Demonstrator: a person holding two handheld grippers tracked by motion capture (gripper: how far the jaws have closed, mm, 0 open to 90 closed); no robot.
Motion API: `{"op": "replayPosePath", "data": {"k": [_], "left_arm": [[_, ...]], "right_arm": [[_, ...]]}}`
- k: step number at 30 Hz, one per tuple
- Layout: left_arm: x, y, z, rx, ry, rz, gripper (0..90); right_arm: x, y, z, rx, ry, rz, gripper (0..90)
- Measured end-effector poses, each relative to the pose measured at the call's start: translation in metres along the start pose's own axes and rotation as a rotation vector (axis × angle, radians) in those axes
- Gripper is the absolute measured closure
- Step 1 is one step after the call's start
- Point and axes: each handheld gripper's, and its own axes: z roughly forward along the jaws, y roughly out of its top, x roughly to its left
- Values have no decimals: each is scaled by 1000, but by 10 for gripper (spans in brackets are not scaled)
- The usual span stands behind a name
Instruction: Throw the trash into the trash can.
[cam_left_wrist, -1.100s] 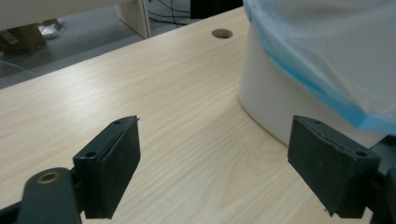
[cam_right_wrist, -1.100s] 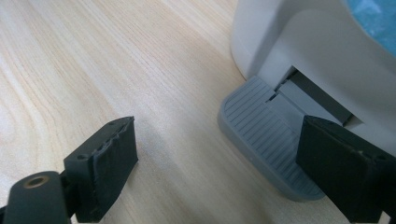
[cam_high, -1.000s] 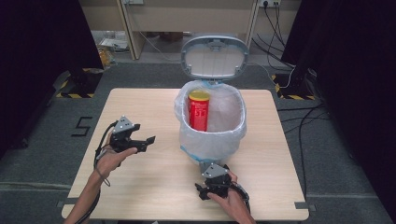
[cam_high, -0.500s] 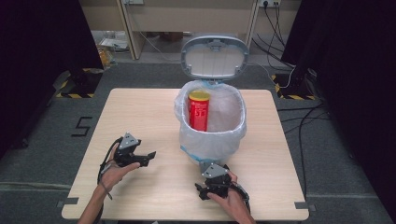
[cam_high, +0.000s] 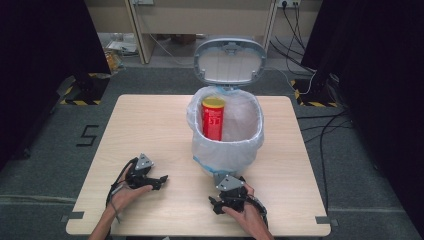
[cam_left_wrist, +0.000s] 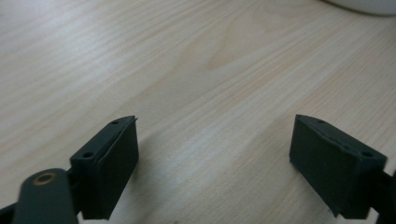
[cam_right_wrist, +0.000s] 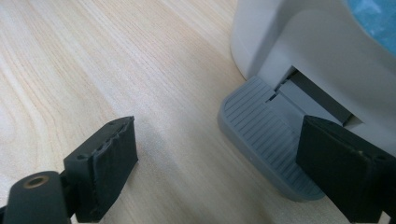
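Field notes: a white pedal bin (cam_high: 227, 150), lined with a clear bag, is standing mid-table with its lid (cam_high: 230, 61) tipped up and back; a red canister (cam_high: 212, 120) with a yellow cap is standing upright inside, long axis vertical, leaning toward the bin's left wall. White printing is showing on the canister's side, too small to read, and no brand can be made out. The right gripper (cam_high: 220, 204) is sitting nearest the bin, jaws spread wide and holding nothing; in the right gripper view the grey ribbed foot pedal (cam_right_wrist: 261, 135) is lying just ahead of the jaws and toward the right-hand one, partly behind it, but whether they are touching cannot be told. The left gripper (cam_high: 157, 181) is resting low over bare table (cam_left_wrist: 196, 70), jaws having just been opening further, nothing between them, the bin lying well off to their right. Judging from this, any coming move is turning on the pedal: the right hand is the nearer one. On the floor left of the table, a "5" (cam_high: 88, 135) is marked.
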Motion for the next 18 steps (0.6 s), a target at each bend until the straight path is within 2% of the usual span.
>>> {"op": "replayPosePath", "data": {"k": [18], "left_arm": [[0,0,0,-1,4,-4,149]], "right_arm": [[0,-1,0,-6,1,-5,125]]}}
